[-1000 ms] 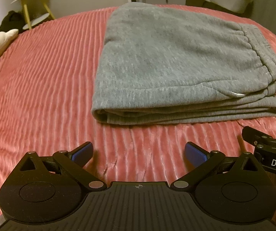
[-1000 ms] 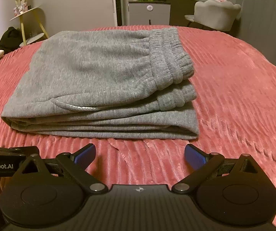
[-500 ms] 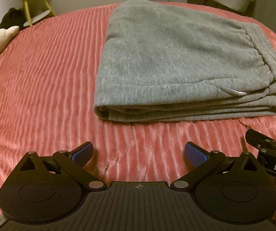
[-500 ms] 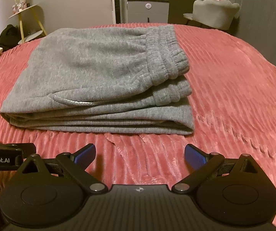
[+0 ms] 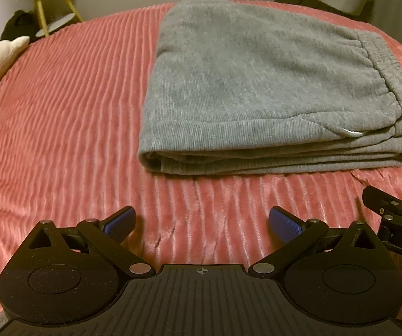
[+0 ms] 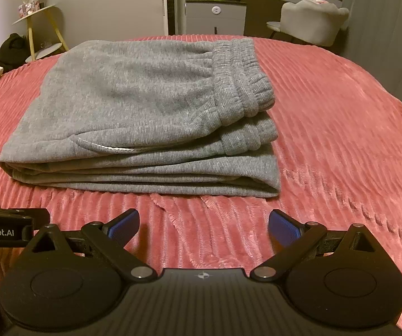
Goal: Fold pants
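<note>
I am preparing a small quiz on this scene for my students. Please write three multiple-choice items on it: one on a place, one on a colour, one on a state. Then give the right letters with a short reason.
1. Where do the pants lie?
A. on the ribbed bedspread
B. on the grey chair
C. on the floor

2. What colour are the pants?
A. blue
B. grey
C. white

3. How is the left gripper?
A. shut on the pants
B. shut on nothing
C. open, holding nothing

Key:
1 A, red ribbed cover shows all around the folded stack.
2 B, the fabric is grey in both views.
3 C, its blue pads stand wide apart over bare bedspread, as on the right gripper.
</note>
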{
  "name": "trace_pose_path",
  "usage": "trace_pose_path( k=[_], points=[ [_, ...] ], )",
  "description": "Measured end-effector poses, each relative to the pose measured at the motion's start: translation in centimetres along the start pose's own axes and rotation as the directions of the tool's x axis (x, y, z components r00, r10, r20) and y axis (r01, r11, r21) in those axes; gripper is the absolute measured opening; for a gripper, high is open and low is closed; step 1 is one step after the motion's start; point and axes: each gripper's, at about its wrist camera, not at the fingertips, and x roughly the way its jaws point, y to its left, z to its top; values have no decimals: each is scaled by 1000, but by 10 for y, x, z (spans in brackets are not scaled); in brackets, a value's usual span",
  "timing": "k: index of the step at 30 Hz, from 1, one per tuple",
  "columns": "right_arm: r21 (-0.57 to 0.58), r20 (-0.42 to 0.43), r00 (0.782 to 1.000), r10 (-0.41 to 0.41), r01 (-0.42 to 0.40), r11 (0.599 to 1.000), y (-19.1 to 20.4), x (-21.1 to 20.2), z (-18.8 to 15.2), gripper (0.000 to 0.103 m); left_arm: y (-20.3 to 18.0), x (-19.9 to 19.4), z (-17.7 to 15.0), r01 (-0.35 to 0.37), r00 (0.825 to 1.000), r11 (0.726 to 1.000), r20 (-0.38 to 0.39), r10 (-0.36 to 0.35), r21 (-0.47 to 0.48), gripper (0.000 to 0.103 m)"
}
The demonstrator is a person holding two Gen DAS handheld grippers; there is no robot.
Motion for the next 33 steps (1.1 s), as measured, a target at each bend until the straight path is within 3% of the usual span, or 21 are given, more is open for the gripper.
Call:
trace_pose_path(
  k=[33],
  points=[
    [9, 1, 1000, -8, 8, 1000, -3, -1, 0, 99, 2, -3, 0, -4, 1000, 1000, 24, 5, -7, 103]
  ],
)
